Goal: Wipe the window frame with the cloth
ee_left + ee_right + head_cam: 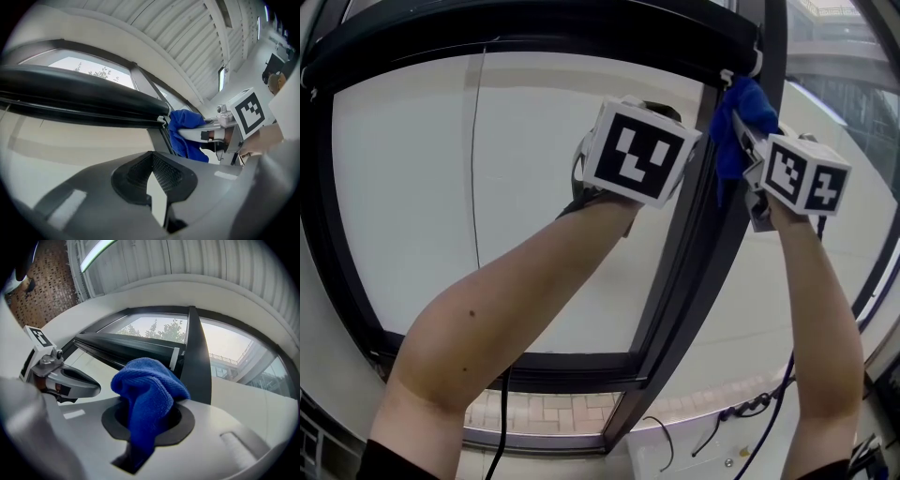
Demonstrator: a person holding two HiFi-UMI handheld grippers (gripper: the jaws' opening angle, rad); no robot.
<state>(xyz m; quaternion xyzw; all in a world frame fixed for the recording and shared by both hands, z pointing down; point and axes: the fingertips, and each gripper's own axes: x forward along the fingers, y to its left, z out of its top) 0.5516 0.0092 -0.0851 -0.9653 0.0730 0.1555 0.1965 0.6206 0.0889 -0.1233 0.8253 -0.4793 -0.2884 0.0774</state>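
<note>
Your right claw [146, 427] is clamped on the blue cloth [147, 390], which bulges out of the jaws in a soft, bunched lump with a fine, fuzzy nap and rolled folds. You have it up at the top corner of the window frame [689, 272], where the rounded top rail [84, 96] meets the upright post [196, 362]. The cloth lies right against that joint. Both bars are black, smooth and slightly glossy; the rail is tube-like and the post flat-faced. Your left claw [157, 185] is drawn together, tips meeting with only a thin wedge of light behind them, gripping nothing. Its pads [166, 171] carry a fine mesh texture.
</note>
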